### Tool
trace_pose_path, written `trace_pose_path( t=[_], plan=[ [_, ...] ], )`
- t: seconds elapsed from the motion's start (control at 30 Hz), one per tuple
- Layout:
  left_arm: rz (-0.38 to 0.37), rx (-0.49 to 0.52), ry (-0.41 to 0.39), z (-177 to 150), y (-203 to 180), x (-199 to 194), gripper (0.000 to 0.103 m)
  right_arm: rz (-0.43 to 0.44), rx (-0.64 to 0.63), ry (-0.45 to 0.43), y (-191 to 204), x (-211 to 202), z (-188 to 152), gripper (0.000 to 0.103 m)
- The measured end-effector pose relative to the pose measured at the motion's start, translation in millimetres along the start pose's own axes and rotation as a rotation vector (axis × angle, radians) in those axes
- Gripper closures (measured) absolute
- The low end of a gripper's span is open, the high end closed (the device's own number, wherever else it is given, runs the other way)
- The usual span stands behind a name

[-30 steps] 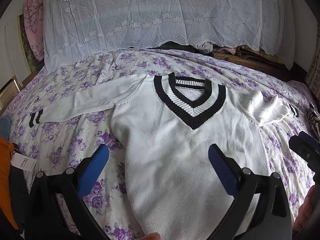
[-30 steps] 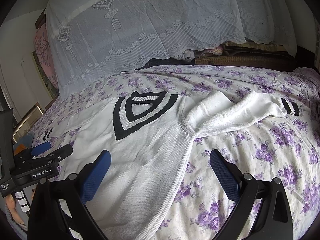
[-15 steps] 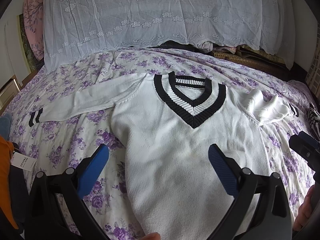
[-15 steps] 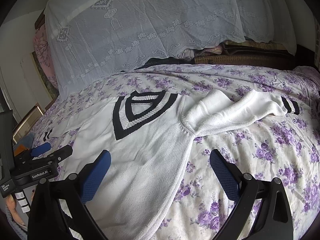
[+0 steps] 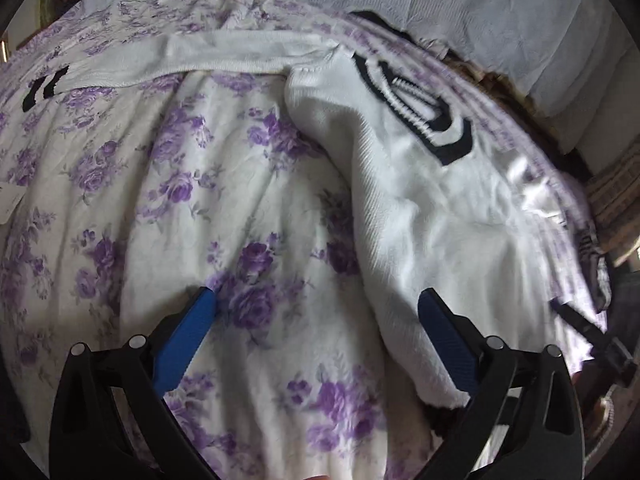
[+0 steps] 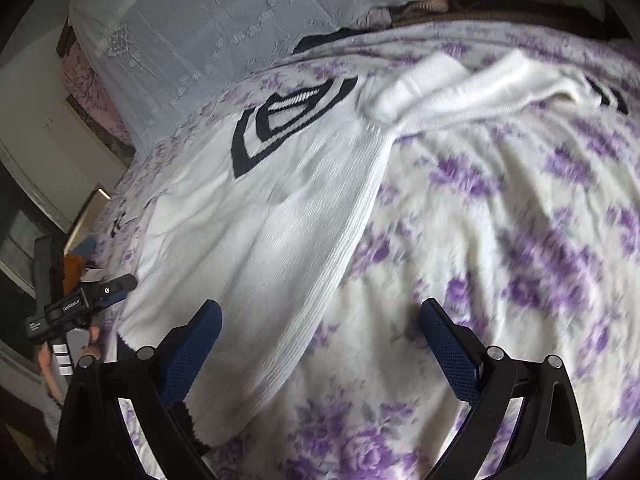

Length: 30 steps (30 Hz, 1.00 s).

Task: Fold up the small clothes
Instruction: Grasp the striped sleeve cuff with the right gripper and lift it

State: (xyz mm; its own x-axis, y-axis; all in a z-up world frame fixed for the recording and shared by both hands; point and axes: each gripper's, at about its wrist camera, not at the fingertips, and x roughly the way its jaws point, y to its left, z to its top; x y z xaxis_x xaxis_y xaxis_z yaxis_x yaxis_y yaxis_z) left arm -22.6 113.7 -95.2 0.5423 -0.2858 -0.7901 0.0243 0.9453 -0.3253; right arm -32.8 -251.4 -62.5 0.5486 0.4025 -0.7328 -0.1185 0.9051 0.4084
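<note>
Left wrist view: bed (image 5: 248,216) with a purple floral cover, carrying the white sweater (image 5: 420,216) laid face up, collar (image 5: 424,116) toward the head of the bed. The long left sleeve (image 5: 224,58) stretches straight out to a black-striped cuff (image 5: 40,90). The left gripper (image 5: 316,320) hovers low over the bedding just beside the sweater's side edge, its 2 blue fingers (image 5: 192,328) spread wide and holding nothing.

Right wrist view: the right gripper (image 6: 318,324) is likewise spread and empty, straddling the ribbed hem (image 6: 304,344) at the opposite side seam. The right sleeve (image 6: 472,88) lies bunched and doubled on itself.

Probable risks, in order of scale:
1. A finger closing on the soft cover together with the knit would drag the bedding up with the fold.
2. Pinching only the top layer of the hem would likely separate front from back and skew the fold line.
3. The crumpled right sleeve, if folded in unsmoothed, would leave a lump.
4. Both views are motion-blurred, suggesting quick movement; a fast approach could push the loose edge aside and wrinkle it.
</note>
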Motion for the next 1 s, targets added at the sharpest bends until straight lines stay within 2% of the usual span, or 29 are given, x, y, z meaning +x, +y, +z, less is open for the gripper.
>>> trace_pose_path(
  t=[0.13,0.2,0.27,0.3,0.33,0.37,0.4,0.47,0.5,0.57,0.67,0.7,0.77,0.8,0.87,0.9,0.93,1.0],
  plan=[
    [-0.089,-0.041,0.017,2.7,-9.6,-0.9,0.005,0.118,0.012,0.026,10.1,10.1,-8.9,0.003],
    [-0.072,0.014,0.028,12.2,-25.6,8.9,0.005,0.185,0.047,0.043,14.5,18.9,-7.0,0.003],
    [-0.080,0.048,0.049,20.1,-37.4,17.4,0.005,0.201,0.045,0.062,23.1,28.8,-4.3,0.004],
    [-0.086,0.057,0.054,24.4,-39.8,19.3,0.005,0.207,0.026,0.058,29.8,31.1,-5.0,0.015],
    [-0.087,0.067,0.053,27.2,-44.6,20.2,0.005,0.226,0.016,0.059,32.9,30.9,-5.1,0.045],
    [-0.102,0.081,0.053,26.7,-49.8,18.6,0.006,0.257,0.015,0.073,35.2,31.4,-5.6,0.063],
    [-0.131,0.095,0.061,27.9,-54.3,18.0,0.008,0.273,0.025,0.077,33.4,30.7,-5.2,0.086],
    [-0.144,0.112,0.067,24.9,-61.8,14.2,0.008,0.302,0.052,0.038,23.2,18.2,-0.9,0.095],
    [-0.129,0.123,0.060,23.6,-63.4,11.5,0.008,0.297,0.058,0.000,15.6,7.2,3.4,0.095],
    [-0.107,0.140,0.056,21.0,-63.3,5.7,0.008,0.208,0.054,-0.107,-6.4,-23.0,15.3,0.095],
    [-0.082,0.120,0.060,21.7,-50.4,3.6,0.008,0.070,0.138,-0.160,-55.7,-44.6,26.1,0.095],
    [-0.067,0.103,0.063,23.9,-44.8,6.5,0.008,0.045,0.161,-0.155,-67.4,-44.5,26.9,0.094],
    [-0.058,0.059,0.084,28.0,-37.0,17.4,0.008,0.057,0.181,-0.101,-73.1,-31.3,22.6,0.092],
    [-0.052,0.054,0.088,29.3,-38.1,21.7,0.008,0.059,0.186,-0.088,-70.5,-26.5,18.6,0.088],
    [-0.026,0.114,0.072,31.6,-52.2,25.3,0.008,0.062,0.153,-0.054,-57.8,-15.5,11.2,0.081],
    [-0.043,0.149,0.070,33.2,-61.0,27.2,0.008,0.075,0.147,-0.041,-52.4,-12.0,9.9,0.064],
    [-0.091,0.174,0.075,35.7,-70.2,31.3,0.008,0.085,0.145,-0.042,-50.4,-12.7,11.7,0.057],
    [-0.168,0.194,0.116,37.4,-86.5,45.7,0.009,0.088,0.128,-0.041,-46.3,-13.4,10.1,0.057]
  ],
)
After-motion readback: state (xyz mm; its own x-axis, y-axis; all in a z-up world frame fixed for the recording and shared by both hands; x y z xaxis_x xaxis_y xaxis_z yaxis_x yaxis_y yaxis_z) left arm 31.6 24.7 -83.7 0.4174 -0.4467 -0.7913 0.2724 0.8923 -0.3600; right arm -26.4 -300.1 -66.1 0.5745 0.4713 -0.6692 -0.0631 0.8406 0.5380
